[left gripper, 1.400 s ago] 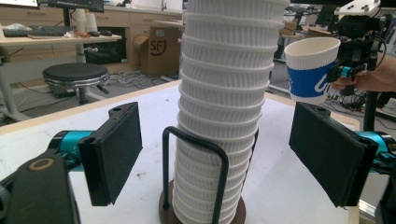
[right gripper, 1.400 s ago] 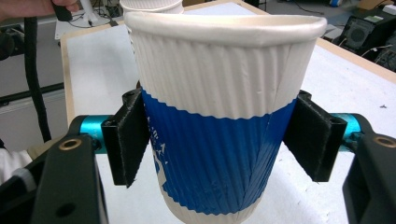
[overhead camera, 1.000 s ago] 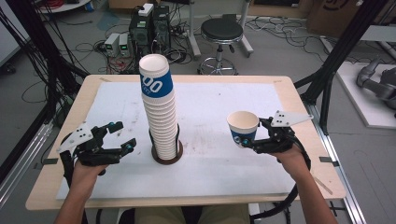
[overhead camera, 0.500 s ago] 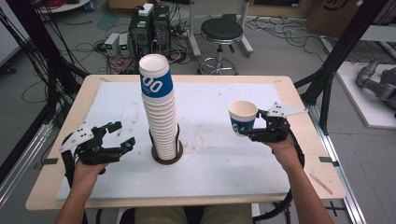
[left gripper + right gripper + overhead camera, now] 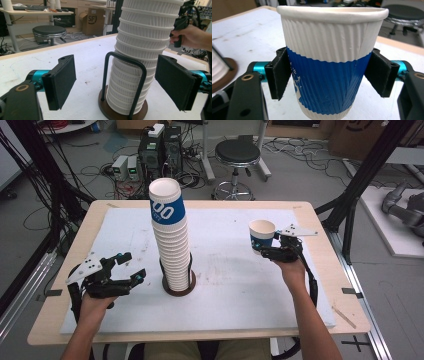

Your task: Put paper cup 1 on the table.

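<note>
Hands come in from the bottom of the high view, one gripper in each. The left gripper point(image 5: 131, 268) sits low near the front edge of the table point(image 5: 210, 205), and its jaws stand wide with nothing between them. In the left gripper view those jaws point at the tall stack of cups point(image 5: 140, 60), which stands upright in a wire holder point(image 5: 125, 85) on a round brown base. The stack is near the middle of the white mat point(image 5: 225, 270). Farther along, on the person's right, the right gripper point(image 5: 266, 251) has one single paper cup point(image 5: 262, 234), white on top with a blue band. In the right gripper view the pads point(image 5: 277, 75) sit on both sides of the cup point(image 5: 329, 62). The jaws have just been opening, with the cup between them. The cup looks to be at or very near the mat, so the step in hand seems to be putting it down. Next, the right gripper should let go fully and back away slowly, so the cup stays standing.
</note>
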Tool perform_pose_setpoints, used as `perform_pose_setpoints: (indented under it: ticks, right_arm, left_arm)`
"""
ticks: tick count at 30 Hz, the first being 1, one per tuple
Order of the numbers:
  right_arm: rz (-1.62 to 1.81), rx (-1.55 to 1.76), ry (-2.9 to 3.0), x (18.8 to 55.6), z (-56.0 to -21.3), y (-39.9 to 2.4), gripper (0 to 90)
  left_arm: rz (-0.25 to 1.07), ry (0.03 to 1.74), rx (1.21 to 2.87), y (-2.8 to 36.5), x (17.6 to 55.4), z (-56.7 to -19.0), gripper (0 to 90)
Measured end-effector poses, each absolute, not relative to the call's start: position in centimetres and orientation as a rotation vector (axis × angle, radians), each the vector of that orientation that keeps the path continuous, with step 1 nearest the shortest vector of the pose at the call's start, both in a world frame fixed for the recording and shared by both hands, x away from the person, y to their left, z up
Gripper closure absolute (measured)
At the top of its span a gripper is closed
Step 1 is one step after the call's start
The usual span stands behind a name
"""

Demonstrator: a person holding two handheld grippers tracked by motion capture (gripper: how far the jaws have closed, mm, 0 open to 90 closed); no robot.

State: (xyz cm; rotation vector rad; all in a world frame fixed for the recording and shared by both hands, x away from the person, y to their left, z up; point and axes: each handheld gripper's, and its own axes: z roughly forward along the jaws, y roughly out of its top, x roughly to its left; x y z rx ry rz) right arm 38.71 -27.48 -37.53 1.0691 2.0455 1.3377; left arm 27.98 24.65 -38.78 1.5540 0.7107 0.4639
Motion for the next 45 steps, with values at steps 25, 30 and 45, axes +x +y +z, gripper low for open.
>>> perform_pose_setpoints:
  ticks: [25,30,45]
  right_arm:
    - [1.229,1.274,2.008,39.5,-43.5,-28.3,25.7]
    - [1.214,1.259,2.03,38.7,-43.6,-28.7,23.6]
    - [1.162,1.259,2.126,37.8,-43.0,-29.3,18.9]
  left_arm:
    - [0.452,0.719,1.556,24.7,28.0,-39.0,17.2]
    - [0.45,0.724,1.558,24.8,27.9,-39.0,17.3]
    - [0.444,0.731,1.571,24.7,27.9,-39.2,17.8]
